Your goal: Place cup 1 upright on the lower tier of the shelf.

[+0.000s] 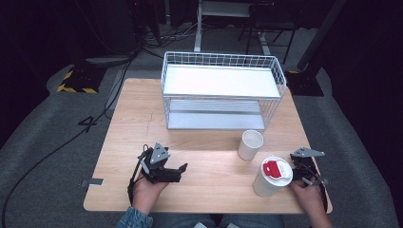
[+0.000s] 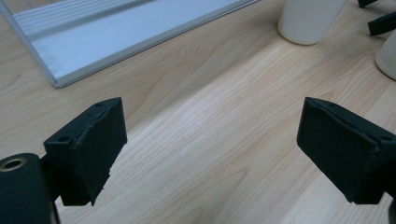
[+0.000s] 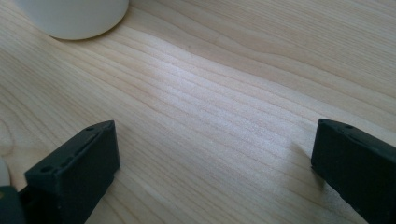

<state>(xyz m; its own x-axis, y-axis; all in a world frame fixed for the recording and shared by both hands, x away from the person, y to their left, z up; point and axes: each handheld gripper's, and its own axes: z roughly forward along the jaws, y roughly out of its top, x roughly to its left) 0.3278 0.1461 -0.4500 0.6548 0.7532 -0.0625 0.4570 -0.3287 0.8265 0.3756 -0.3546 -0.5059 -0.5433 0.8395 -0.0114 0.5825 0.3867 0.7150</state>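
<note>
resting low over the wooden table [image 1: 199, 166], the left gripper [image 1: 177, 172] is held in the person's left hand [image 1: 145, 190], and its two black jaws stand wide apart with nothing between them. in the left gripper view only bare wood lies between the jaws; beyond them are the grey bottom shelf [image 2: 116, 35] of the rack and the base of a white cup.

the right gripper [image 1: 306, 178] is in the right hand [image 1: 311, 197] at the right front edge of the table. its jaws are also wide apart and hold nothing; in the right gripper view there is plain wood between them, and the base of a white cup shows at the top left.

just beside the right gripper, on its left, stands a tall white cup with lid [image 1: 272, 176]; the lid is white with a red piece on top. i cannot tell if the gripper touches it. a little farther back stands an open white cup [image 1: 250, 144], without lid, near the first one but apart.

behind both cups, at the far side of the table, is a white wire rack [image 1: 223, 90] with two levels, the upper shelf white and flat. the floor around is grey carpet [image 1: 52, 128] with black cables.
</note>
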